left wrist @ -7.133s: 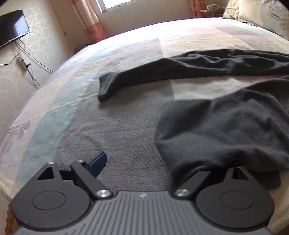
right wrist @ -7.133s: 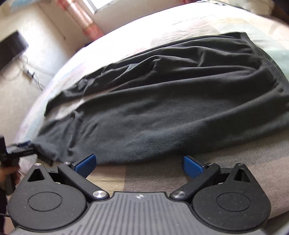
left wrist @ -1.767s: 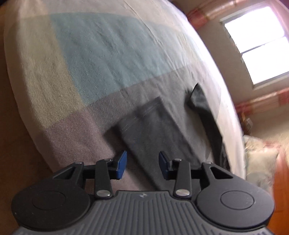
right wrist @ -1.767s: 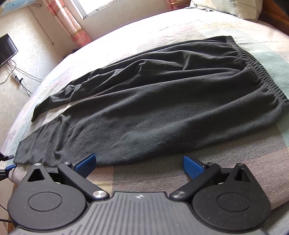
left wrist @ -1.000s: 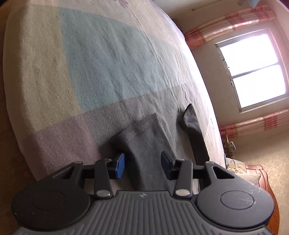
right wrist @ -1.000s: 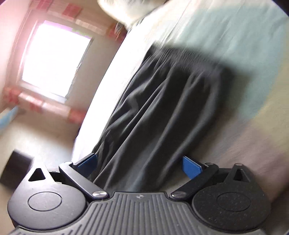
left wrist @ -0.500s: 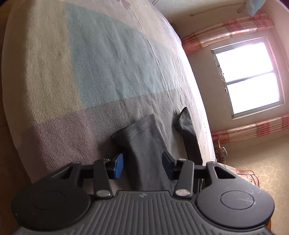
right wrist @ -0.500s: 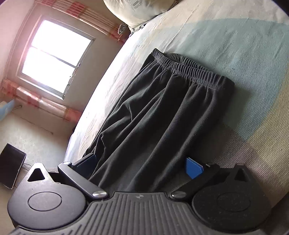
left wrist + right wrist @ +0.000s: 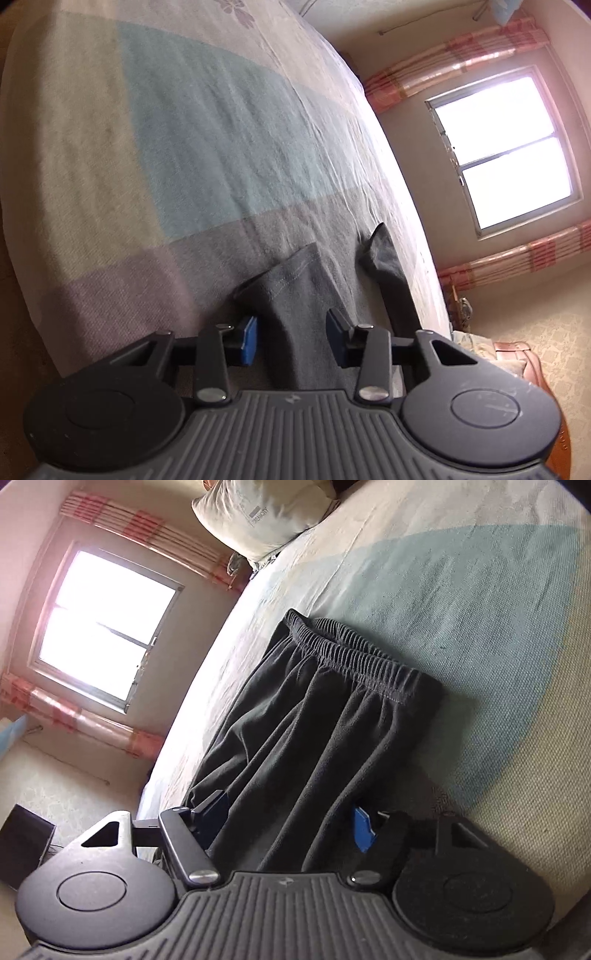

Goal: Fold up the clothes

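Black fleece trousers lie flat on the bed. In the left wrist view one leg's hemmed end (image 9: 295, 291) runs between the blue pads of my left gripper (image 9: 293, 334), whose jaws are closing with a little room beside the cloth. The other leg (image 9: 388, 269) lies further right. In the right wrist view the trousers' upper part (image 9: 314, 716) with its elastic waistband (image 9: 354, 653) passes between the jaws of my right gripper (image 9: 288, 819). These jaws are closing too, and the pads stand at the cloth's edges without squeezing it.
The bed (image 9: 184, 147) has a patchwork cover of teal, beige and grey, and its edge runs close below both grippers. A pillow (image 9: 266, 513) lies at the head end. A bright window (image 9: 509, 147) with striped curtains is beyond the bed. A dark screen (image 9: 22, 845) stands at the wall.
The right gripper's jaws have drawn in around the trousers' waist end. The left jaws have narrowed slightly around the leg end. Neither hand has shifted much.
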Available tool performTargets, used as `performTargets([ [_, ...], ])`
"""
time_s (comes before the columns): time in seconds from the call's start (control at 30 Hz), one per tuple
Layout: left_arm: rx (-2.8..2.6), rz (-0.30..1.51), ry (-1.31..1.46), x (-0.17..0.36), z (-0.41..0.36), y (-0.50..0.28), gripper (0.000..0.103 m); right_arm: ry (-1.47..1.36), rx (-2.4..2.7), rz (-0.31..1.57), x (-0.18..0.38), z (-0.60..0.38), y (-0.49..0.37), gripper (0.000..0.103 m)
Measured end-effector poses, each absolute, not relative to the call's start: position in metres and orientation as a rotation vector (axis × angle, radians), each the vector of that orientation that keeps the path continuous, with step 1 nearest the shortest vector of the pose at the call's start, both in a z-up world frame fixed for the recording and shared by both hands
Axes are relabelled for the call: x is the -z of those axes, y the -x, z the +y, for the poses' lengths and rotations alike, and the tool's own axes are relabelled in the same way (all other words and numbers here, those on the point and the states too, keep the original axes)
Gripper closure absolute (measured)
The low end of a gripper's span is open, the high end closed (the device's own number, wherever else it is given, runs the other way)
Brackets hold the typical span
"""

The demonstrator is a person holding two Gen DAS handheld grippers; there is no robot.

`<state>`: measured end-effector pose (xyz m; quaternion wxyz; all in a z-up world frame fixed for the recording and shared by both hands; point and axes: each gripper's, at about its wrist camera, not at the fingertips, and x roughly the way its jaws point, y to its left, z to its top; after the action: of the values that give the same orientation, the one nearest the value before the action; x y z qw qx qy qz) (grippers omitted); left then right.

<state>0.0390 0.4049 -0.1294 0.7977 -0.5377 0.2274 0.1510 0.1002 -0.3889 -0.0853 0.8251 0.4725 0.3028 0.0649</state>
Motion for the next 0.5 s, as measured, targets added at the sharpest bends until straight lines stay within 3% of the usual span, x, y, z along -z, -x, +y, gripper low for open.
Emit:
performTargets([
  [0.07, -0.33, 0.484, 1.131, 0.129, 0.401, -0.036, 0.065, -0.979, -0.134, 0.653, 0.086, -0.387, -0.098, 0.036],
  [0.13, -0.35, 0.496, 1.122, 0.129, 0.4, -0.034, 0.076, -0.964, -0.133, 0.66, 0.088, -0.389, -0.091, 0.049],
  [0.2, -0.375, 0.513, 1.115, 0.129, 0.4, -0.032, 0.09, -0.971, -0.127, 0.671, 0.094, -0.395, -0.087, 0.077],
  [0.27, -0.399, 0.529, 1.108, 0.129, 0.4, -0.03, 0.095, -1.011, -0.106, 0.689, 0.101, -0.402, -0.088, 0.098],
  [0.5, -0.443, 0.57, 1.057, 0.103, 0.396, -0.034, 0.102, -1.028, -0.084, 0.671, 0.094, -0.406, -0.088, 0.1],
])
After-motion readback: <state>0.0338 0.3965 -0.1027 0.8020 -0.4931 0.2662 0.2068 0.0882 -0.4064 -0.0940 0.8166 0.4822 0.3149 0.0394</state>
